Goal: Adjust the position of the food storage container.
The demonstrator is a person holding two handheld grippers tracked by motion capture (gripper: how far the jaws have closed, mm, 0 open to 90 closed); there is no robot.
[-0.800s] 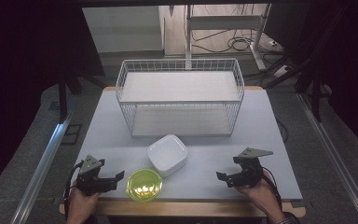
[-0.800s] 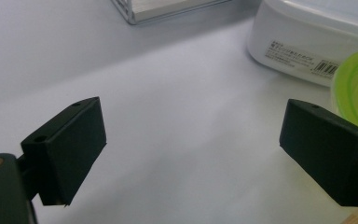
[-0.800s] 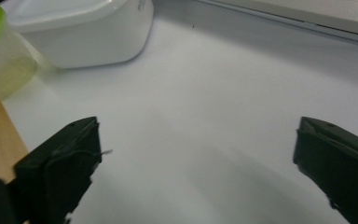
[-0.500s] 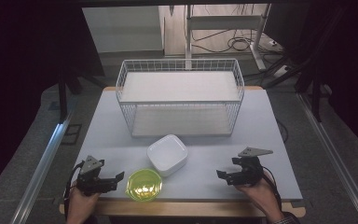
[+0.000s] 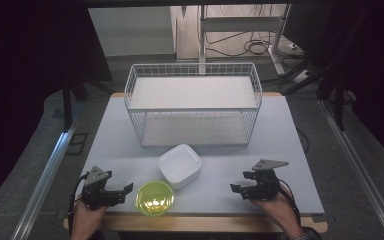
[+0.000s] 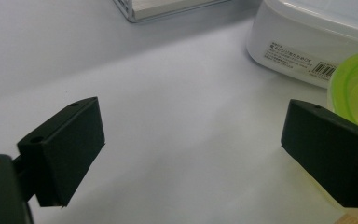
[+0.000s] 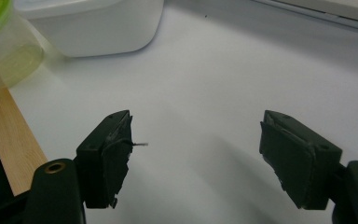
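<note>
Left hand-held gripper — lime-green round container

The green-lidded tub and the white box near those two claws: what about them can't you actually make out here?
- Green-lidded tub: its contents, high view; glare on the lid hides them.
- Same tub, left gripper view: partly hidden by a black jaw and cut by the right edge.
- White container: its contents, high view; the closed lid covers them.
- Label on the white container, left gripper view: print too small to read.
- White container, right gripper view: top cut off by the upper edge.
</note>
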